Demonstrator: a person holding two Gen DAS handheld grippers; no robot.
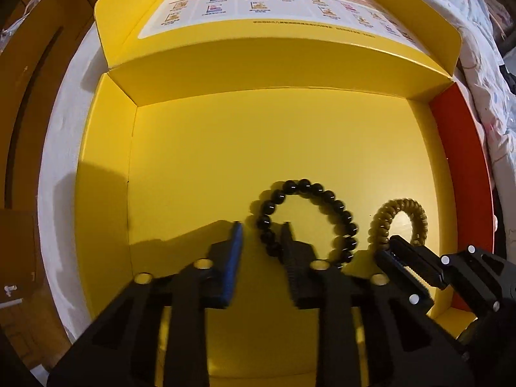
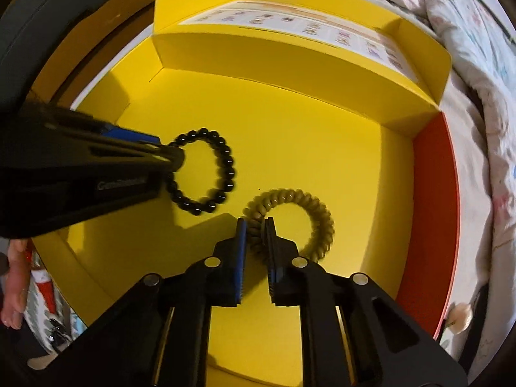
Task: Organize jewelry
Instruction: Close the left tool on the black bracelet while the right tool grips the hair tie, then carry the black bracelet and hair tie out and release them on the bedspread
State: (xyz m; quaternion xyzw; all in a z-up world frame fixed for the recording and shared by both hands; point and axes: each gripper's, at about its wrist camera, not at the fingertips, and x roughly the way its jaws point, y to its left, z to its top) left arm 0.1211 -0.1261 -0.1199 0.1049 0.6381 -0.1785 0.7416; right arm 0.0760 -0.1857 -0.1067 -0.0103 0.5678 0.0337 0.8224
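Note:
A black bead bracelet (image 1: 309,219) lies on the floor of an open yellow box (image 1: 225,148). My left gripper (image 1: 262,229) is open, its two fingers straddling the bracelet's left side without gripping it. An olive coiled bracelet (image 2: 290,219) lies to the right of the bead bracelet (image 2: 206,171). My right gripper (image 2: 256,225) is shut on the coiled bracelet's left side. In the left wrist view the right gripper (image 1: 391,245) comes in from the right onto the coiled bracelet (image 1: 396,222). In the right wrist view the left gripper (image 2: 167,153) comes in from the left.
The yellow box (image 2: 290,122) has a raised back wall, a lid flap with a printed sheet (image 1: 258,9) and a red right wall (image 1: 461,167). It rests on patterned bedding (image 2: 483,96). A hand (image 2: 14,287) shows at the left edge.

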